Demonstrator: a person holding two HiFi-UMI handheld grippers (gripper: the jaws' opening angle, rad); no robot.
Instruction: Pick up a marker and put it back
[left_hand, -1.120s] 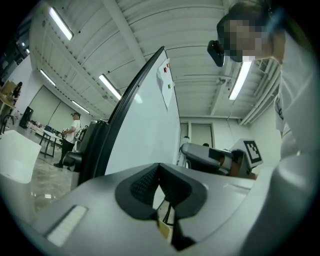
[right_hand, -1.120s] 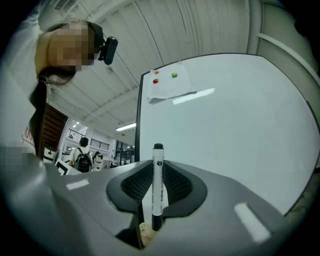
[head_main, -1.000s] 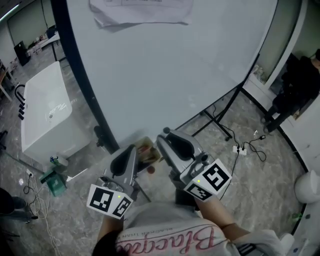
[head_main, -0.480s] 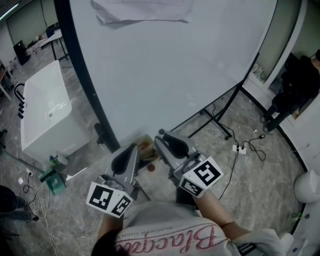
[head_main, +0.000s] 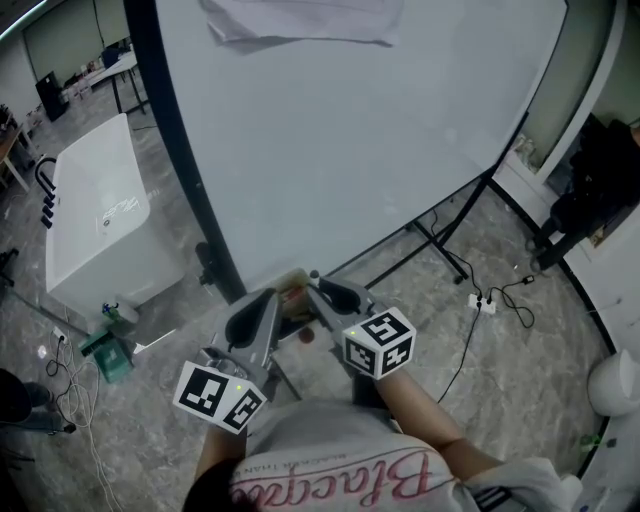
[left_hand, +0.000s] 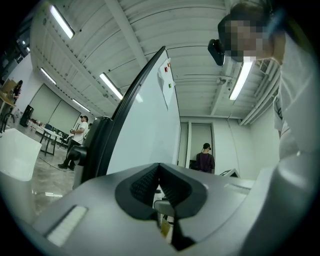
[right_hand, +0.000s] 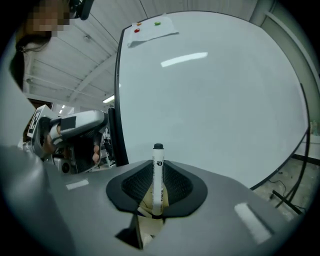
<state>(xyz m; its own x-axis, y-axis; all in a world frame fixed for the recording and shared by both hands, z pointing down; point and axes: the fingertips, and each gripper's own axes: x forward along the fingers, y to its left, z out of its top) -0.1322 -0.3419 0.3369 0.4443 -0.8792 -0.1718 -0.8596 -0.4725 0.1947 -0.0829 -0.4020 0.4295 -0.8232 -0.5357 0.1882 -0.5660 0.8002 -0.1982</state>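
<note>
A white marker (right_hand: 158, 176) with a black cap stands upright between the jaws of my right gripper (right_hand: 158, 192), which is shut on it. It points at the big whiteboard (right_hand: 210, 100) just ahead. In the head view the right gripper (head_main: 318, 291) is low at the whiteboard's (head_main: 350, 150) bottom edge, and the marker is hidden by the jaws there. My left gripper (head_main: 264, 303) hovers beside it on the left. Its jaws (left_hand: 159, 184) are shut with nothing held.
A sheet of paper (head_main: 300, 20) is pinned high on the board. A white cabinet (head_main: 95, 220) stands at the left. Stand legs and cables (head_main: 480, 300) cross the floor at the right. A person in dark clothes (head_main: 590, 190) is at the far right, and a yellowish thing (head_main: 292, 296) sits between the grippers.
My right gripper has moved left and forward with the marker, closer to the board's lower edge and the left gripper. The left gripper has hardly moved.
</note>
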